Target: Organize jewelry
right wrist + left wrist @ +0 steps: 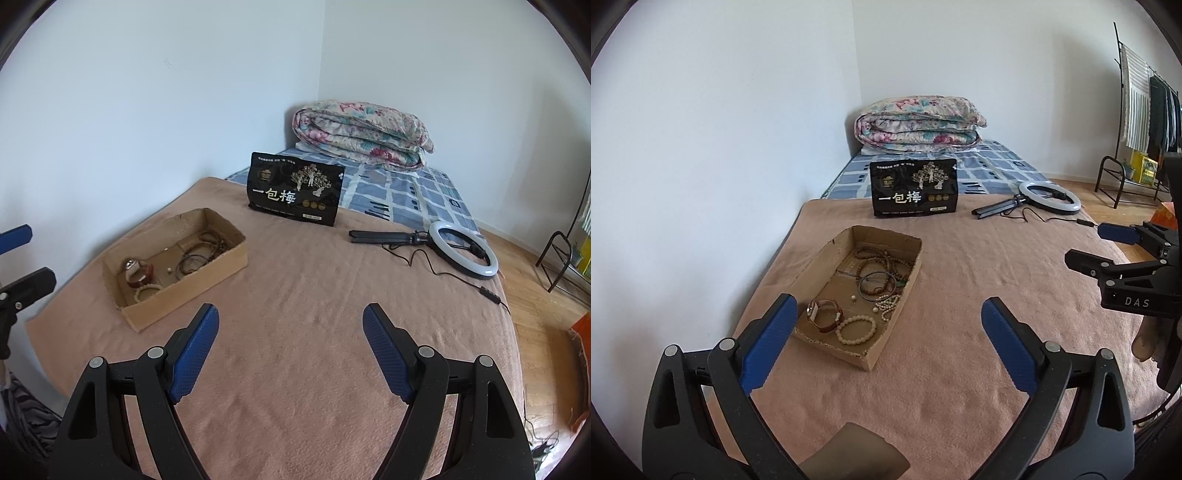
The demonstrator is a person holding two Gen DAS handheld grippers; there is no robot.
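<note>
Nearest our left wrist view, the left gripper stands with its blue pads spread wide and nothing between them; it hangs over the pink blanket. We note its left pad sits just beside the near corner of the cardboard box, not touching as far as we can tell. Our right gripper is likewise parted and empty, above bare blanket, well apart from the box.

Box lies open-topped on the blanket, toward the wall side of the bed. Contents we can make out: a wristwatch with a brown strap at the near end, a pale bead bracelet just beside it, a dark thin bangle mid-box, brown bead strands piled at the far end, and small loose pale beads on the floor of the box.

Behind the box a black snack bag stands upright. A ring light lies flat to its right, near the blanket's edge. A folded floral quilt rests at the far corner.
</note>
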